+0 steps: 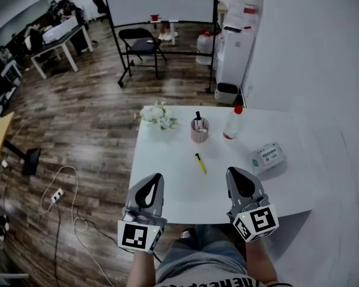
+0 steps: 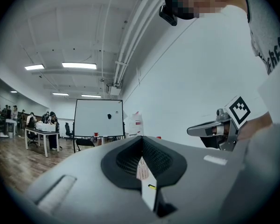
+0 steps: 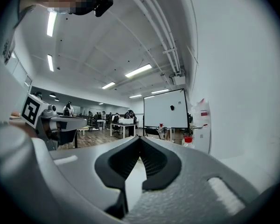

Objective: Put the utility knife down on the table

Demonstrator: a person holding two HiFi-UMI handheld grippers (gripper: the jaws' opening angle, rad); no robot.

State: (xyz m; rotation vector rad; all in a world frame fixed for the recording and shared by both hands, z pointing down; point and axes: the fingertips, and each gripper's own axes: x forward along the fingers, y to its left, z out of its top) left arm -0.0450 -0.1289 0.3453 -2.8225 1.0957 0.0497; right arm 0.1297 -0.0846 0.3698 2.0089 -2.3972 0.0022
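Wood-floor office, white counter (image 1: 167,202) standing in front. Left claw (image 1: 156,180) and right claw (image 1: 233,173) are hovering over its near edge, both clenched on nothing. Yellow utility knife (image 1: 201,163) is lying flat mid-counter, apart from both.

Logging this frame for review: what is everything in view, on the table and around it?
utility knife: one, yellow, lying mid-table, clear of both grippers
flowers: one bunch, white, table's far left corner
pen cup: one, pink, right of the flowers
bottle: one, clear with red cap, right of the cup
wipes pack: one, white and green, table's right side
table: one, white
water dispenser: one, white, beyond the table
whiteboard: one, white, black stand
chair: one, black, by the whiteboard
left gripper: grey, shut, empty, near edge
right gripper: grey, shut, empty, near edge
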